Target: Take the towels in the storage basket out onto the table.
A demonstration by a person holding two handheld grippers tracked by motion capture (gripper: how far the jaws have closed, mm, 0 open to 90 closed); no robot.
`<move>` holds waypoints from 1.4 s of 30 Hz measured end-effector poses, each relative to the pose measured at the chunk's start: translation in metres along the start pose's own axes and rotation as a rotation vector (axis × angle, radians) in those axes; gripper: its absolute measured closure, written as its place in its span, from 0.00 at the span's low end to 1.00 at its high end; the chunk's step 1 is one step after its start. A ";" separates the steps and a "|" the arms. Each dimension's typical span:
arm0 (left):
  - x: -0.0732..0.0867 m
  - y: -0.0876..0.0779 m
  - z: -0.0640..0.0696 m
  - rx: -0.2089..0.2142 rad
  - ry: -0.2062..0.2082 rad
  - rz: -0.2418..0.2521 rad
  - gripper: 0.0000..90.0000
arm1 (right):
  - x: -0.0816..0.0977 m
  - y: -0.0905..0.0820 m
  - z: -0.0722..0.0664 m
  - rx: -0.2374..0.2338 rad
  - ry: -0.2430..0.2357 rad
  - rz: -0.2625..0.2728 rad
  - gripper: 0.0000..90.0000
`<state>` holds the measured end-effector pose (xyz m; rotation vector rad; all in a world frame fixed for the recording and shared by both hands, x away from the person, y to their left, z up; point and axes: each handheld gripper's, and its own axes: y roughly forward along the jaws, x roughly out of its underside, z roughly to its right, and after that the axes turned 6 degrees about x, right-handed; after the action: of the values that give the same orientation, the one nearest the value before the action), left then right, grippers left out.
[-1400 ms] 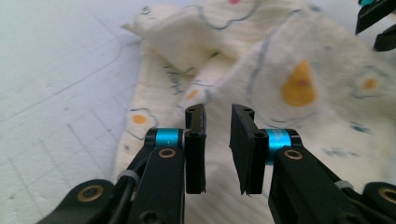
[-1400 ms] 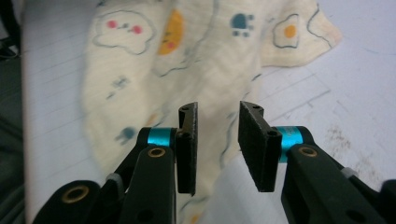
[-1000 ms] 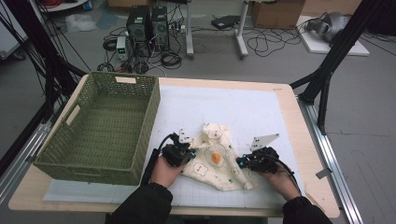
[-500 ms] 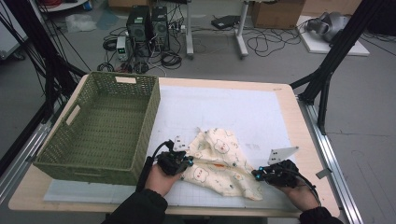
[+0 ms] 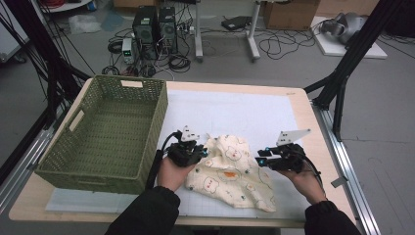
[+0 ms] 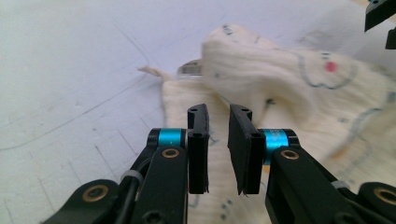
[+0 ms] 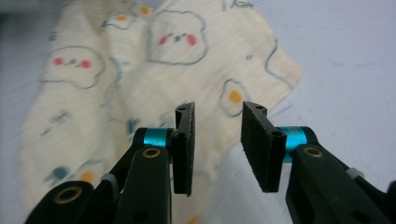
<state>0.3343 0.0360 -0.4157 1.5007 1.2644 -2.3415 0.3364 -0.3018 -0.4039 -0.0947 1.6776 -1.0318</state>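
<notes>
A cream cloth [image 5: 230, 172] printed with cartoon faces and fried eggs lies rumpled on the white mat [image 5: 235, 110]. My left gripper [image 5: 196, 152] hovers at the cloth's left edge. Its jaws have just been opening and stand slightly apart, with nothing between them. In the left gripper view the gripper [image 6: 218, 112] points at the cloth [image 6: 289, 93], with its tag beside a folded edge. My right gripper [image 5: 262, 160] is at the cloth's right side, jaws also just opening and empty. In the right gripper view the gripper [image 7: 217, 109] stands open above the cloth [image 7: 140, 70].
A green wicker basket [image 5: 73, 147] stands empty on the table's left half, close beside my left hand. The white mat stretches bare behind the cloth. Past the table's far edge [image 5: 225, 87], computers and cables lie on the floor.
The bunched cloth was pulled out wider toward the front. Both grippers have let go of it and moved up and away from the front edge, jaws now apart.
</notes>
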 end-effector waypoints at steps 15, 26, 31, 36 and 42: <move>0.006 0.029 -0.003 -0.111 0.041 -0.111 0.97 | 0.002 0.052 0.015 0.003 0.050 -0.086 0.96; 0.001 0.000 -0.007 -0.236 -0.013 0.050 0.96 | 0.001 -0.005 0.022 0.128 0.037 -0.042 0.96; 0.001 0.009 -0.010 -0.207 -0.022 0.028 0.82 | 0.003 -0.003 0.028 0.148 0.075 -0.024 0.75; 0.008 0.029 -0.015 -0.208 -0.036 -0.073 0.77 | 0.001 0.023 0.028 0.127 0.058 -0.066 0.67; 0.006 0.032 -0.013 -0.218 -0.021 -0.073 0.99 | 0.003 0.047 0.031 0.125 0.036 -0.110 0.89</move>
<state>0.3558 0.0258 -0.4416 1.3803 1.5364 -2.1705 0.3808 -0.2924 -0.4372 -0.0876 1.6508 -1.2251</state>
